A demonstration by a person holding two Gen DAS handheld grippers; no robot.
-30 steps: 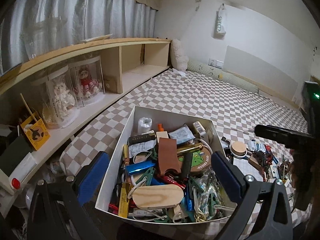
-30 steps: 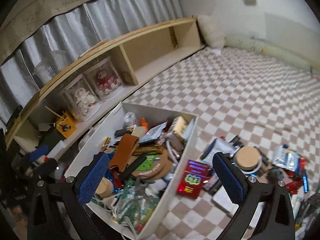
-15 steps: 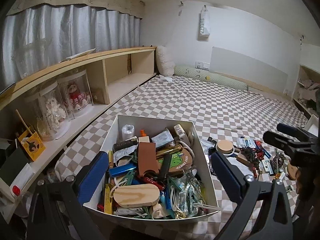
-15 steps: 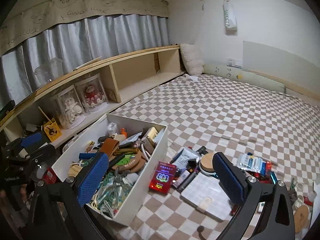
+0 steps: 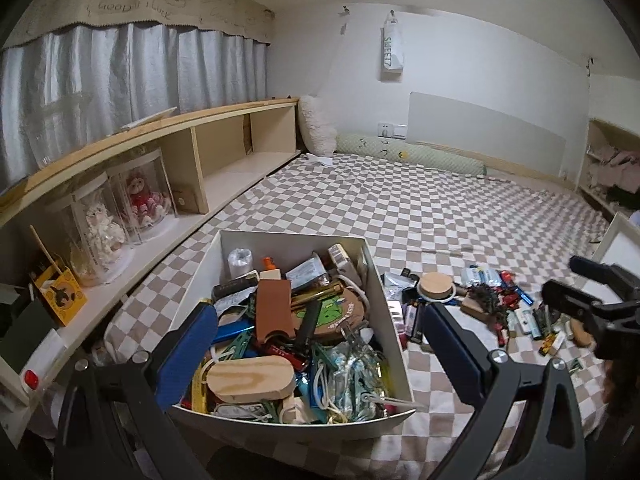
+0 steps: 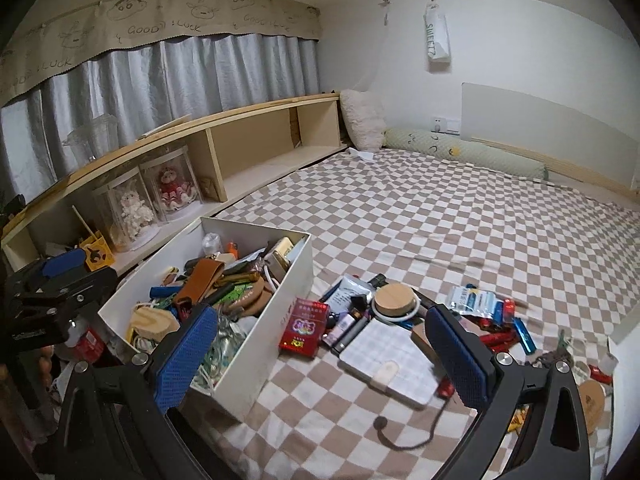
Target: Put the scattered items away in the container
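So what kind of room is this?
Probably a bedroom: a big bed with a checkered sheet, a pillow against the wall, and curtains above a wooden shelf.

White box [image 6: 256, 332] crammed full; scattered items [image 6: 400, 320] beside it (on checkered cover).

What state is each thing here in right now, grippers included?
Left gripper: open, empty.
Right gripper: open, empty.
Box: open-topped, nearly full.
Red pack: outside, leaning on the box.
Wooden lid: lying flat on the bed.
Curtains: drawn shut.
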